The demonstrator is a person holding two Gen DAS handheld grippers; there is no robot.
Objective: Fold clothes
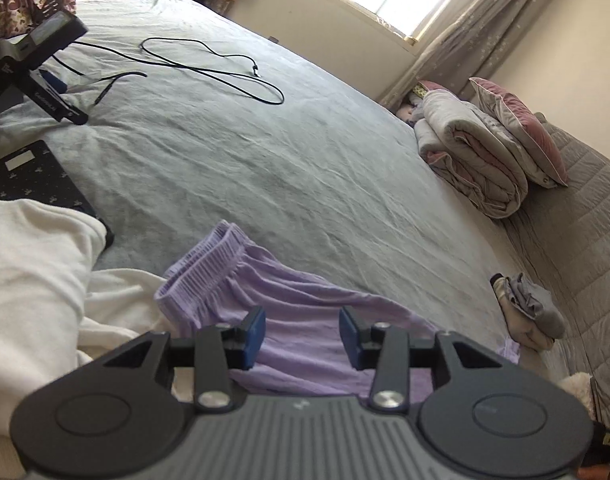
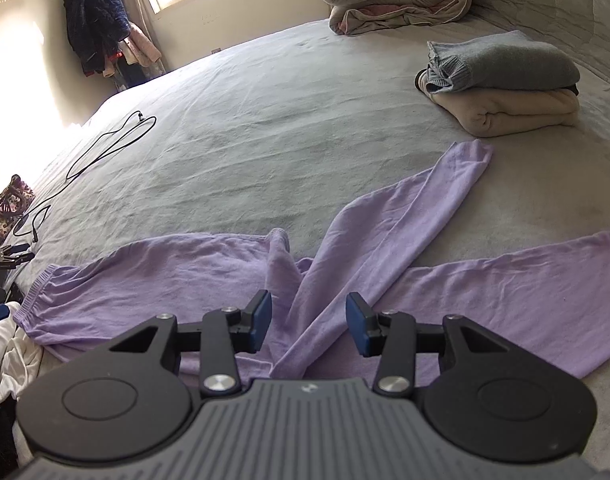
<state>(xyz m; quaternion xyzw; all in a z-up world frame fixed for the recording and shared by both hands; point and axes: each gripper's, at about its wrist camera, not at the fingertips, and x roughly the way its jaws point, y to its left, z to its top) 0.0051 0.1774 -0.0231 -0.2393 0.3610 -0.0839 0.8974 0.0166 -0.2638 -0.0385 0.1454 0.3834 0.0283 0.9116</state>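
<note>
Your right tongs (image 2: 308, 326) sit at the bottom of the right wrist view, spread wide and pinching nothing, with the purple trousers (image 2: 177, 276) lying on the bed (image 2: 265, 120) right under and ahead of them. Between the blue pads you see the crotch, where one leg runs up to the right toward the folded pile (image 2: 501, 84) in the upper right, and the other leg stretches off to the right edge of the frame. Since the legs are splayed apart rather than laid one on the other, the trousers are spread out, not folded; I judge the tongs hang over the crotch because that is where the legs could be brought together. Your left tongs (image 1: 301, 336) at the bottom of the left wrist view are also spread and empty, hovering just above the trousers near the waistband (image 1: 203, 264), which bunches up to the left of centre, beside white cloth (image 1: 33, 264) at the left edge. That pairing suits a hold at each end. A black cable (image 1: 209, 68) lies well apart, in the upper left.
</note>
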